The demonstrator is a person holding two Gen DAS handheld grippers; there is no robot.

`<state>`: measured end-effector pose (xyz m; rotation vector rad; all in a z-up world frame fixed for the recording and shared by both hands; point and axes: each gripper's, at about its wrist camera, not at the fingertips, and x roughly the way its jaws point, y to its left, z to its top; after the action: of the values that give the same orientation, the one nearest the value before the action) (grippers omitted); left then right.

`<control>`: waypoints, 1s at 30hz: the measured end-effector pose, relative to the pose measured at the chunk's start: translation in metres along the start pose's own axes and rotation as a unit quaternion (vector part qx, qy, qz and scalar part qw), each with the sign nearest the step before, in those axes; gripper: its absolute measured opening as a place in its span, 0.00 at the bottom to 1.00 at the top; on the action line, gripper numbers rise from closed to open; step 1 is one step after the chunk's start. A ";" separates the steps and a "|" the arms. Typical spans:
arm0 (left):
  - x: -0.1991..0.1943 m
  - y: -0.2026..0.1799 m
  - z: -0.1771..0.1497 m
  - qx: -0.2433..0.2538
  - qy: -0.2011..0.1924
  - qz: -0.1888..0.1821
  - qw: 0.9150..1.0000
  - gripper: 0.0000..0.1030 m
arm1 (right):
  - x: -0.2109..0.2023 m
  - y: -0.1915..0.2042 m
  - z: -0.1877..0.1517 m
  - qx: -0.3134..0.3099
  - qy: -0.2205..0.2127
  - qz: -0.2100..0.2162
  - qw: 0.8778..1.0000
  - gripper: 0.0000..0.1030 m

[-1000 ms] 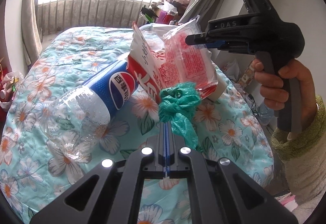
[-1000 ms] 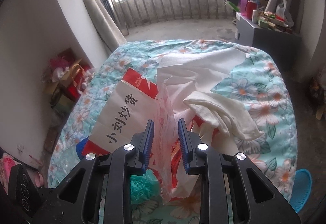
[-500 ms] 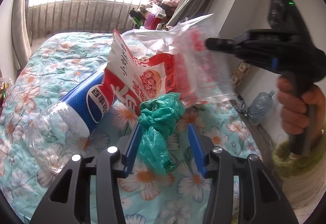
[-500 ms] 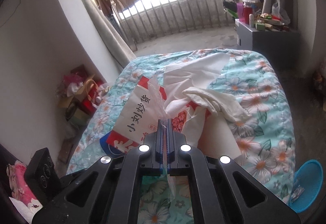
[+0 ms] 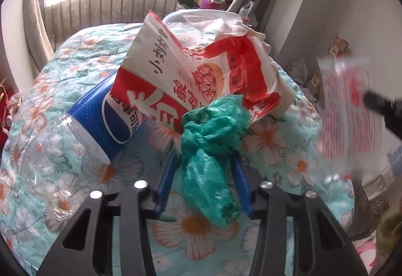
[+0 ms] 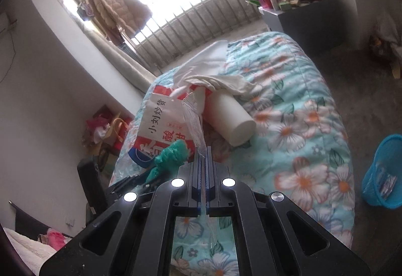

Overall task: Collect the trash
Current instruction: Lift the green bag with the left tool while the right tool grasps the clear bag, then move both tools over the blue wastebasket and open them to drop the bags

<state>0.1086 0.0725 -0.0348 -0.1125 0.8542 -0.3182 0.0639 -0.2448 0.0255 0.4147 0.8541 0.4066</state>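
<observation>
A crumpled green plastic bag (image 5: pixel 211 140) lies on the flowered quilt (image 5: pixel 296 160), in front of a red-and-white snack bag (image 5: pixel 191 75) and an empty Pepsi bottle (image 5: pixel 100 120). My left gripper (image 5: pixel 204 155) straddles the green bag, its jaws closing, the blue fingers (image 5: pixel 167 175) just beside the plastic. My right gripper (image 6: pixel 203 153) is shut on a clear wrapper with red print (image 6: pixel 193 120), held off the pile. In the left wrist view that wrapper (image 5: pixel 351 110) hangs blurred at the right, past the bed's edge.
A white paper cup (image 6: pixel 231 122) lies on its side under a white cloth (image 6: pixel 213 77) behind the snack bag. A blue waste basket (image 6: pixel 382 170) stands on the floor right of the bed. A wall and clutter lie to the left.
My left gripper went from shut to open and slid forward around the green bag. My right gripper closed on the clear wrapper and carried it right, away from the pile.
</observation>
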 end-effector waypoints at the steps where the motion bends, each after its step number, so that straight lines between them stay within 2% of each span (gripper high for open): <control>1: 0.000 0.000 0.000 -0.001 0.000 0.000 1.000 0.35 | -0.001 -0.006 -0.006 0.011 0.003 -0.001 1.000 0.01; 6: -0.006 -0.006 -0.004 0.012 -0.008 0.006 1.000 0.30 | -0.006 -0.029 -0.034 0.063 0.004 -0.014 0.998 0.01; 10: -0.015 -0.009 -0.008 0.022 -0.003 0.009 1.000 0.29 | -0.011 -0.039 -0.043 0.093 -0.002 -0.002 0.996 0.01; 16: -0.034 -0.010 -0.016 0.020 0.000 0.012 1.000 0.29 | -0.017 -0.043 -0.045 0.103 -0.013 0.019 0.994 0.01; 23: -0.061 -0.014 -0.012 0.005 -0.013 -0.010 1.000 0.29 | -0.024 -0.043 -0.049 0.102 -0.021 0.036 0.994 0.01; 30: -0.071 -0.044 0.007 0.036 -0.038 -0.035 0.998 0.29 | -0.044 -0.043 -0.046 0.099 -0.047 0.042 0.993 0.01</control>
<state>0.0598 0.0539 0.0306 -0.0870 0.7630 -0.4075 0.0093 -0.2943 0.0047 0.6495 0.7907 0.3777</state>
